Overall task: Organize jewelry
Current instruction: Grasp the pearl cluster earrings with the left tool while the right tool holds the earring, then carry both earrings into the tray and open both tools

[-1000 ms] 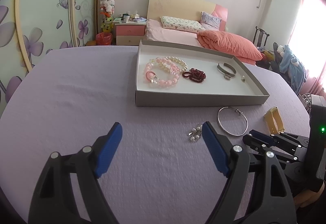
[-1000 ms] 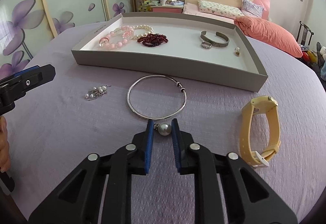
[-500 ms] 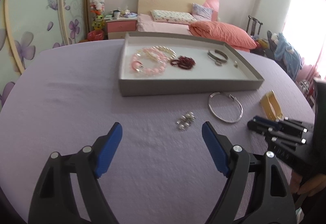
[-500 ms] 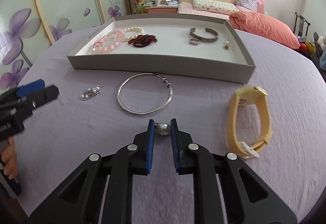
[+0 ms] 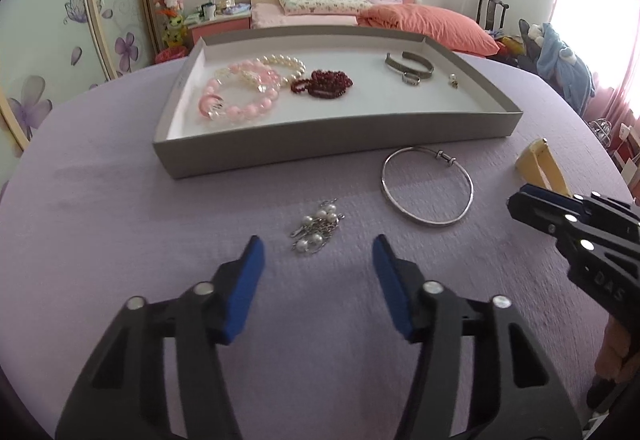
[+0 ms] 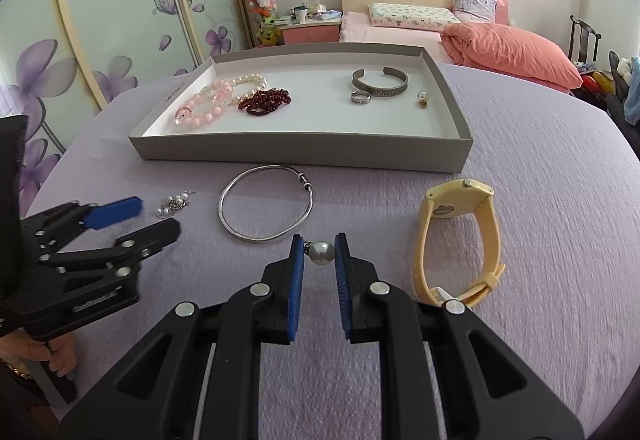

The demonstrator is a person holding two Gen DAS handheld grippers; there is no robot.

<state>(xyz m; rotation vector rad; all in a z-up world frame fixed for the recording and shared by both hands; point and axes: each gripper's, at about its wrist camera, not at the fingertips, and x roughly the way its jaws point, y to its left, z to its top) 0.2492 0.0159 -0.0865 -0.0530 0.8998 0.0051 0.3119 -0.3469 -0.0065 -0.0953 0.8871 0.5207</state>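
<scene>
My right gripper (image 6: 319, 254) is shut on a grey pearl earring (image 6: 322, 252), held just above the purple cloth. My left gripper (image 5: 317, 254) is open and empty, right behind a small cluster of pearl earrings (image 5: 316, 227); that cluster also shows in the right wrist view (image 6: 175, 203). A silver bangle (image 6: 266, 208) lies in front of the grey tray (image 6: 300, 154). A yellow watch (image 6: 460, 240) lies to the right. The tray holds pink and white bead bracelets (image 6: 212, 100), a dark red bracelet (image 6: 264, 101), a metal cuff (image 6: 380, 83), a ring (image 6: 360, 97) and a small earring (image 6: 422, 97).
The round table has a purple cloth (image 6: 540, 200). The left gripper (image 6: 108, 236) shows at the left of the right wrist view; the right gripper (image 5: 560, 216) shows at the right edge of the left wrist view. A bed and wardrobe stand behind.
My left gripper has moved right and forward, so the pearl cluster now lies just ahead between its fingers. My right gripper has drawn back slightly from the bangle, still holding the pearl earring.
</scene>
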